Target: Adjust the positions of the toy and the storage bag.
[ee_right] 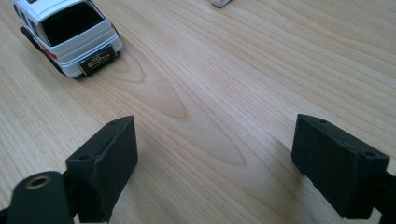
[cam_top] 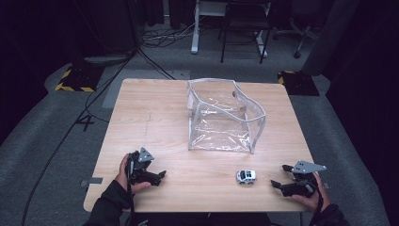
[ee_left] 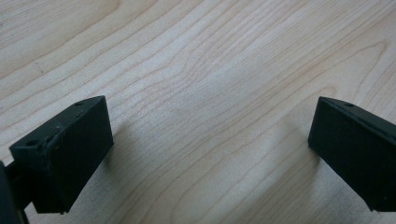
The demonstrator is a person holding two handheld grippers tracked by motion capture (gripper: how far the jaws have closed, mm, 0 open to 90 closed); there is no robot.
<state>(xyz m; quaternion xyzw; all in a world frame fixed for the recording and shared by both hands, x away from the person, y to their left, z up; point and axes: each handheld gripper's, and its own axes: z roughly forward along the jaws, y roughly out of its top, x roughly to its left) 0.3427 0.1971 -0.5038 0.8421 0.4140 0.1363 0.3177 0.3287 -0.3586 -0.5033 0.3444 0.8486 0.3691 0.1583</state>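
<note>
Nothing is in hand yet, so I judge the job to be at its very start. My right claw (cam_top: 280, 175) rests low over the near right part of the worktop (cam_top: 155, 122), jaws spread wide with only bare wood between them. The white toy car (cam_top: 246, 176) stands on its wheels just to the left of that claw, near it but not touching. In the right gripper view the car (ee_right: 70, 35) sits ahead and to the left of my jaws, its rear end turned towards me, clear of both pads.

My left claw (cam_top: 162, 174) sits near the front left of the worktop, well apart from the car. Its jaws are also wide open and hold nothing; the left gripper view has plain wood grain between them.

The clear plastic bag (cam_top: 221, 117) stands open-topped in the middle of the worktop, beyond the car, and I can see nothing inside it.

As I read it, the work is to get the car into that bag. All of it is left: close on the car with the right claw, lift, carry it over the bag's rim and release. The left claw may need to steady the floppy rim.
</note>
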